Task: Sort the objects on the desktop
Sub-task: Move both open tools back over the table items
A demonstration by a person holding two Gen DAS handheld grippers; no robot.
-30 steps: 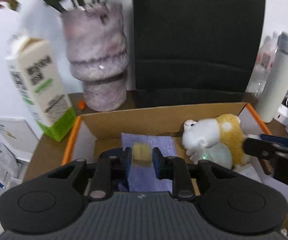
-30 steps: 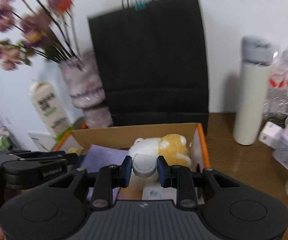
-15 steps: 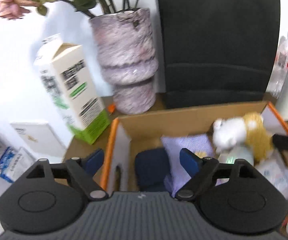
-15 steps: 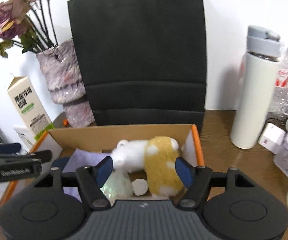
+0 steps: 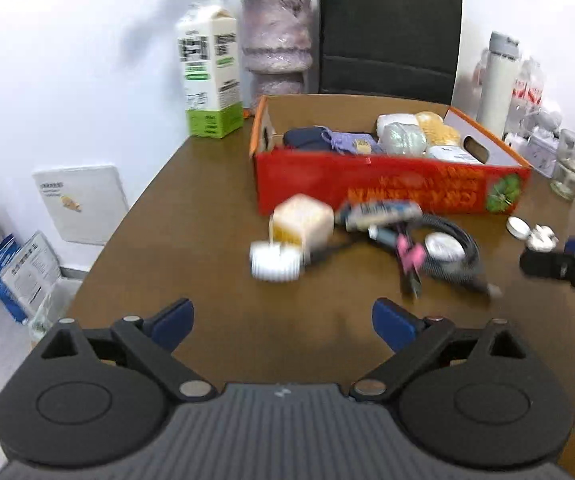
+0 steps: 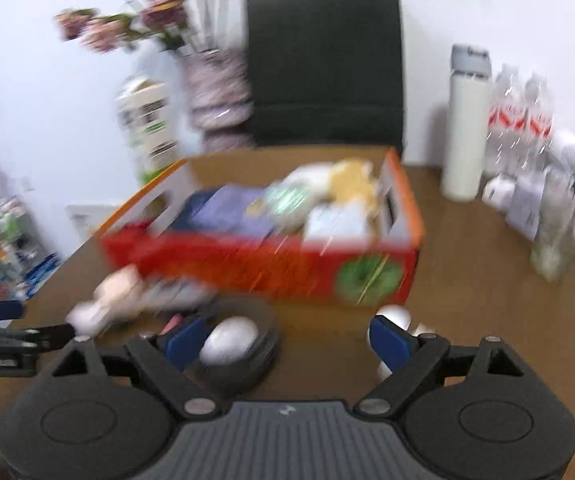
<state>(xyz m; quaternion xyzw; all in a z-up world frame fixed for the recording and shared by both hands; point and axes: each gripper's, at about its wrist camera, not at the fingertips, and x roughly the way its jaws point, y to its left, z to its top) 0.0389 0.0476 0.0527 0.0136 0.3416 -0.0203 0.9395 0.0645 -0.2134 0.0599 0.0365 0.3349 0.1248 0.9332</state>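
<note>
A red cardboard box (image 5: 387, 188) (image 6: 271, 268) on the brown table holds a plush toy (image 5: 433, 124), purple cloth (image 5: 347, 142) and other items. In front of it lie a cream cube (image 5: 302, 222), a white ribbed cylinder (image 5: 274, 261), a tube (image 5: 379, 212), a coiled black cable (image 5: 453, 256) (image 6: 259, 344) with a round silver item (image 6: 229, 338), and small white pieces (image 5: 541, 238). My left gripper (image 5: 283, 322) is open and empty, well short of these. My right gripper (image 6: 283, 340) is open and empty, low over the cable; it also shows in the left wrist view (image 5: 563, 266).
A milk carton (image 5: 209, 70), a vase of flowers (image 5: 277, 48) and a black bag (image 5: 387, 32) stand behind the box. A white bottle (image 6: 467, 128), water bottles, a glass (image 5: 571, 168) and small boxes crowd the right side. The table's left edge (image 5: 127, 216) drops to the floor.
Both grippers let go of their small items into the box, opened, and pulled back and down. They now sit low over the table in front of the box.
</note>
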